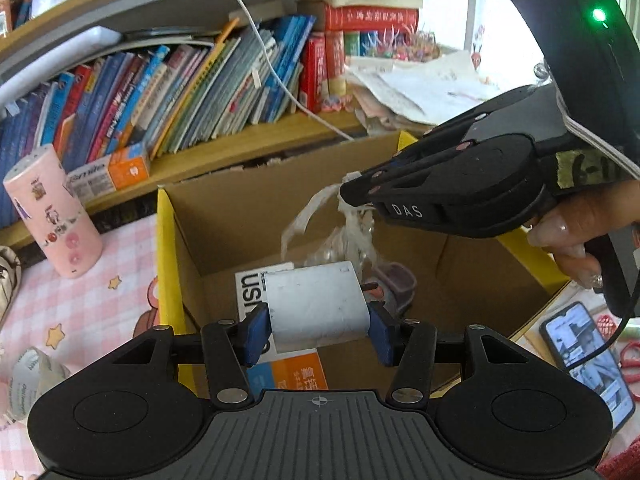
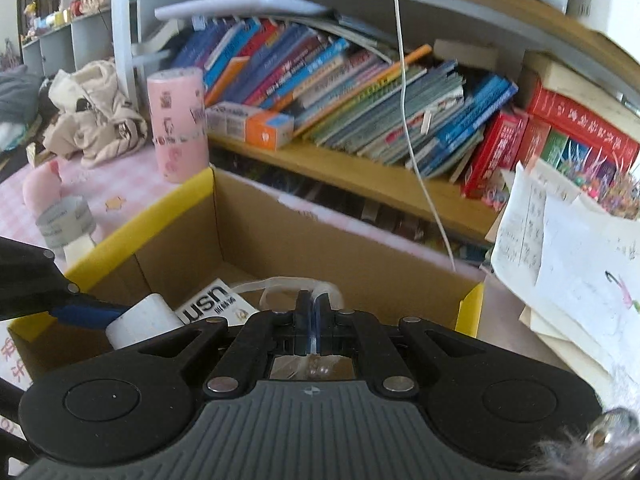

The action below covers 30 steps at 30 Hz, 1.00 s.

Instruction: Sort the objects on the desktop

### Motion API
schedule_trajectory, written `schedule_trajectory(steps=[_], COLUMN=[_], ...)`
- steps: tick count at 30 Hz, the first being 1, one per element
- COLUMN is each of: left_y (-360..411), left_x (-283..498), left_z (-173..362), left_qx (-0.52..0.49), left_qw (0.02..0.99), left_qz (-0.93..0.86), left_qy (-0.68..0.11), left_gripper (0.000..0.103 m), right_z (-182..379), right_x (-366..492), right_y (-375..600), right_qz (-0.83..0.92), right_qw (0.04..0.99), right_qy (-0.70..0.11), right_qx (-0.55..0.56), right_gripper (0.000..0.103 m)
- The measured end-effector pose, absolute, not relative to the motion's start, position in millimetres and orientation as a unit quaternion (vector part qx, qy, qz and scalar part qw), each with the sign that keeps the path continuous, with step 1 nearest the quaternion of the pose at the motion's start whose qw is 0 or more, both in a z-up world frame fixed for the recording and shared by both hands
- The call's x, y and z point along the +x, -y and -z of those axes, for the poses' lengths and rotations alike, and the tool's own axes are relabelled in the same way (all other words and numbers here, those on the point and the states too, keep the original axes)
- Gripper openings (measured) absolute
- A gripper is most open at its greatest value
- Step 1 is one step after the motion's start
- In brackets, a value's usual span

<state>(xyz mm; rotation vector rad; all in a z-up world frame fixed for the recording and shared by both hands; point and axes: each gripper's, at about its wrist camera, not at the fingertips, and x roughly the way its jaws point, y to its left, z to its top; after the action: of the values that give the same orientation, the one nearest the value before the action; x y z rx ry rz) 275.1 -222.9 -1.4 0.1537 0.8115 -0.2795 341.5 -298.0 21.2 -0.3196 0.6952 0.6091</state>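
A: What is seen at the far left?

B: A pink cylinder with stickers is stood on the checked pink tablecloth, close to the yellow-edged cardboard box. Behind it, leaning books are lined up on a wooden shelf.

A: And in the middle?

B: A white cylinder is gripped by the left gripper, its blue pads pressed against both ends. The cylinder is held over the open box, above a printed carton lying on the box floor.

A: What is found further right?

B: The right gripper is clenched on the knotted top of a clear plastic bag, which is hung from the closed jaws inside the box, just behind the white cylinder. From its own camera, only the bag's white handle loops are seen at the shut tips. What is in the bag cannot be told.

A: And at the edge?

B: A hand is wrapped round the right gripper's handle, and a lit phone is laid on the desk beside the box. Loose papers are piled on the shelf above.
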Motion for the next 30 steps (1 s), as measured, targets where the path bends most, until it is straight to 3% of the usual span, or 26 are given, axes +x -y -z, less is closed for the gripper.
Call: schedule_trajectory(steps=[5, 8, 9, 13, 30], left_y=[225.2, 227.7, 228.1, 230.1, 229.0], left_x=[277.3, 276.2, 276.1, 275.0, 245.2], left_z=[7.0, 7.2, 6.7, 6.5, -21.9], left_qx=[0.072, 0.076, 0.077, 0.082, 0.097], left_qw=[0.898, 0.898, 0.898, 0.897, 0.920], left_qz=[0.142, 0.145, 0.147, 0.148, 0.126], left_qy=[-0.409, -0.409, -0.408, -0.408, -0.358], left_gripper=[0.052, 0.052, 0.052, 0.063, 0.079], right_z=[-13.1, -11.4, -12.2, -16.0, -40.4], right_x=[346.6, 346.6, 344.7, 339.8, 308.5], right_y=[296.6, 296.5, 297.1, 297.4, 314.9], right_qz=[-0.293, -0.295, -0.298, -0.305, -0.294], right_qw=[0.872, 0.868, 0.868, 0.868, 0.889], right_qy=[-0.359, -0.367, -0.366, -0.359, -0.323], right_qx=[-0.160, -0.159, -0.157, -0.156, -0.138], right_gripper=[0.004, 0.027, 0.040, 0.052, 0.075])
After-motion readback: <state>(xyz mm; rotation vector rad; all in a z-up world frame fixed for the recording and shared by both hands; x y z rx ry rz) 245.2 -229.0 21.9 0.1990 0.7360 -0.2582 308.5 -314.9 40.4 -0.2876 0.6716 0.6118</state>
